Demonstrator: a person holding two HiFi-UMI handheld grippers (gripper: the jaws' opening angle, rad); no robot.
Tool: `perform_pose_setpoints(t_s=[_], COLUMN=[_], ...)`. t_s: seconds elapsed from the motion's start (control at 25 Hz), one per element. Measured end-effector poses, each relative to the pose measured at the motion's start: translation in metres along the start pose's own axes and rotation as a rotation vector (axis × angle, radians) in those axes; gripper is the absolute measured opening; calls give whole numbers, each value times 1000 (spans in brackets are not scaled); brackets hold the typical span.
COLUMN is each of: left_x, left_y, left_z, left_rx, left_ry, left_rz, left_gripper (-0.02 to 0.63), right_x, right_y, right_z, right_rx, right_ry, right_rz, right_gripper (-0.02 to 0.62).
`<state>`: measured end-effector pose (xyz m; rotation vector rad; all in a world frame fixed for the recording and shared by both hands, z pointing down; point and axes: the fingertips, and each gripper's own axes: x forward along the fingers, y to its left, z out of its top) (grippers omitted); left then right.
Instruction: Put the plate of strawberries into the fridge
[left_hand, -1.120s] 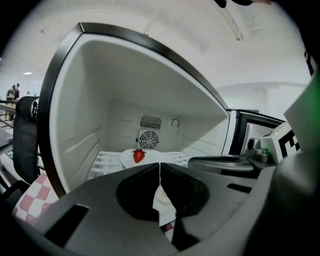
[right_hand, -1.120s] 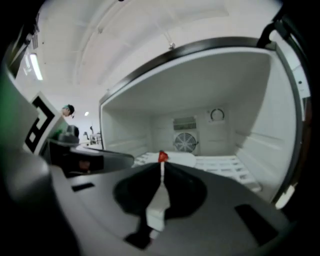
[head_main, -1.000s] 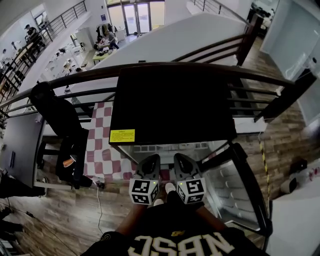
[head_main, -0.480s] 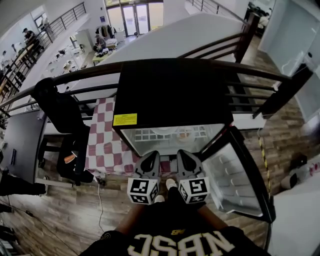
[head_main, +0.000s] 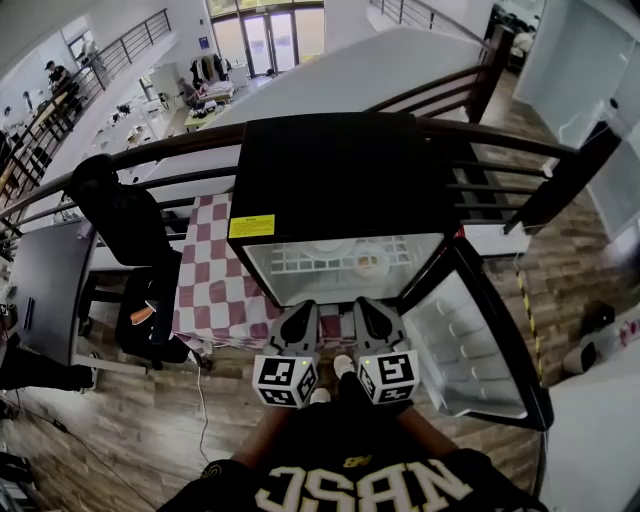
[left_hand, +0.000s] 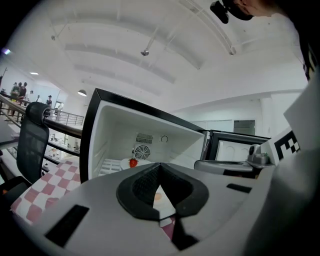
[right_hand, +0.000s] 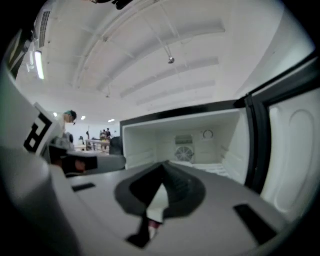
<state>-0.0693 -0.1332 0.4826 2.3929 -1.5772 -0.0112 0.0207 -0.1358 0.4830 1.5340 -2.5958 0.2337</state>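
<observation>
The yellow label (head_main: 251, 226) on the fridge (head_main: 340, 170) is too small to read. The left claw (head_main: 303, 314) and right claw (head_main: 364, 312) are shut, empty; more of the fridge's inside shows than before.

Setting: open-plan office, mezzanine level. Evidence: dark railing (head_main: 200, 150) overlooking a lower hall with desks (head_main: 205, 105) and people (head_main: 53, 68); glass entrance doors (head_main: 270, 30); black office chair (head_main: 115, 225); wood-plank floor (head_main: 120, 420); small fridge (head_main: 335, 190) beside a checked cloth (head_main: 210, 270).

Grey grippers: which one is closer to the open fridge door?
The right gripper, beside the white-lined black fridge door; the left gripper is farther off.
</observation>
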Motion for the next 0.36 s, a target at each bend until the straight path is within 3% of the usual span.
perform_pose_setpoints(t_s=[0.2,0.36], left_x=[-6,-12], left_y=[9,23], left_z=[6,11], left_rx=[12,71], left_ry=[-9,-16], left_rz=[35,91], left_gripper=[20,20], right_x=[-4,-7], right_y=[0,-9], right_z=[3,5], right_rx=[-13,-16], right_ry=[1,0], right_rz=[-5,-27], right_gripper=[20,20])
